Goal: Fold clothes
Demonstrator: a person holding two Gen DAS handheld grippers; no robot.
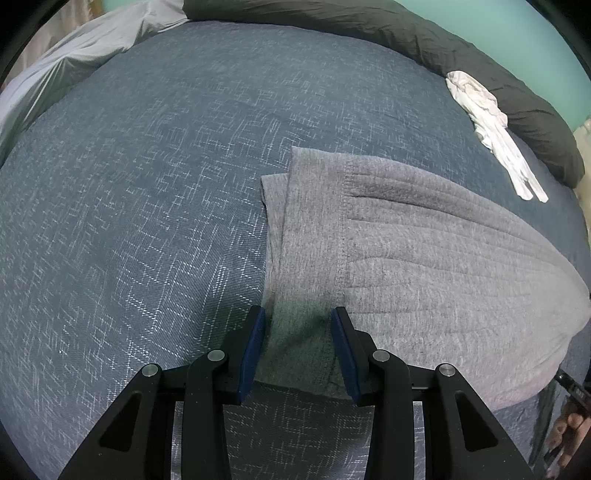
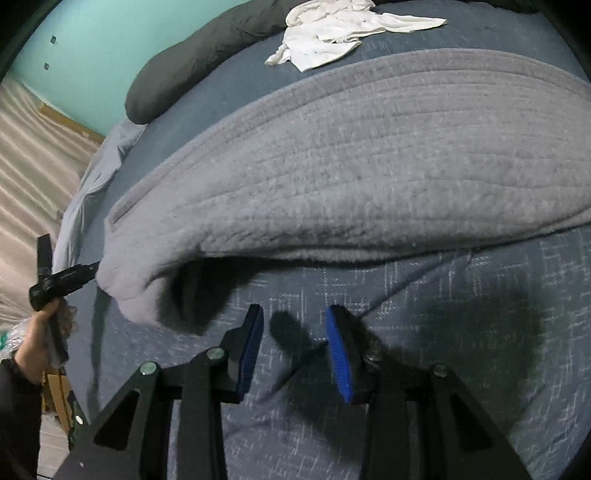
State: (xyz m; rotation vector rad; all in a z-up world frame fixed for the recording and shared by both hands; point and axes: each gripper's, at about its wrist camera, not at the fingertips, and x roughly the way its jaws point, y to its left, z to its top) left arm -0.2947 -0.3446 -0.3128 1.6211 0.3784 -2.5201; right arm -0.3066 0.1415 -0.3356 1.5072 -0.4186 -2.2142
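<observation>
The left tool (image 1: 297, 332) is grasping the sweater (image 1: 424, 258) corner; the right tool (image 2: 295, 332) is hanging released near its soft, limp, thick hem, a good hold.

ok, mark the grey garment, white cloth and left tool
grey garment (image 1: 424, 243), left wrist view, ribbed middle.
white cloth (image 2: 332, 40), right wrist view, crumpled centre.
left tool (image 1: 298, 350), left wrist view, between tips.

Sweater (image 1: 424, 258) lies on bed (image 1: 147, 184) w/ crumpled shirt (image 1: 487, 122) behind it, duvet (image 1: 406, 33) farther back.
</observation>
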